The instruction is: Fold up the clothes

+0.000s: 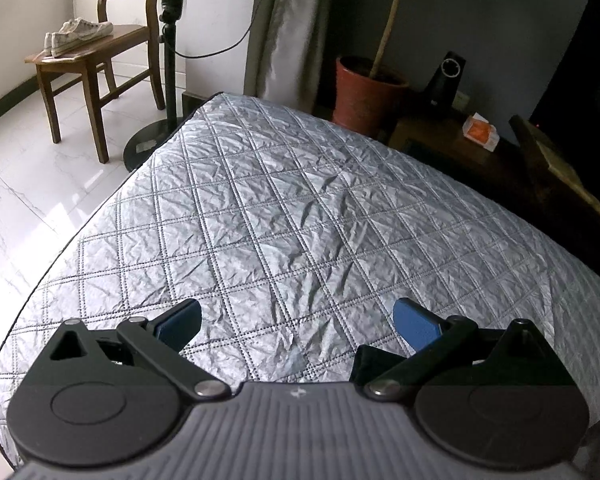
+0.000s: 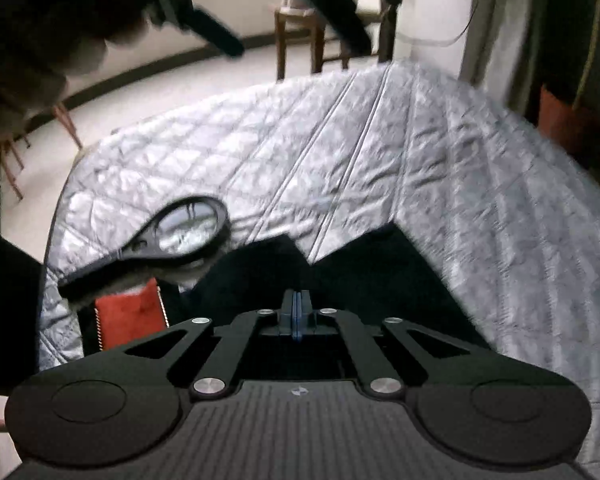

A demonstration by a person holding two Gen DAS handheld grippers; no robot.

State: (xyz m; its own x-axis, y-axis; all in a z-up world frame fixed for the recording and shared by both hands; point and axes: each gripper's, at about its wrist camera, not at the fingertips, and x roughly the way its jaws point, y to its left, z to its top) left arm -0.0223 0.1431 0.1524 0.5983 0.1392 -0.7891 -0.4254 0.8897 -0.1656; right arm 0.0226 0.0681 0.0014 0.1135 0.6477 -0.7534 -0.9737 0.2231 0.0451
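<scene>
Right gripper point(image 2: 296, 312) clamped shut, black garment point(image 2: 380, 272) possibly pinched, unclear; left gripper point(image 1: 296, 320) gaped wide, empty. Risked dragging cloth into black-rimmed magnifying glass point(image 2: 172, 236) beside it.

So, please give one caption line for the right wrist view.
Right gripper shut over a dark garment on the quilted cover, magnifier nearby.

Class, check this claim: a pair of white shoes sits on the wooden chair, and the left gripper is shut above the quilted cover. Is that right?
Not quite. The left gripper is open, its blue pads wide apart, as the left wrist view shows. The white shoes do sit on the wooden chair, and the gripper is above the quilted cover.
</scene>
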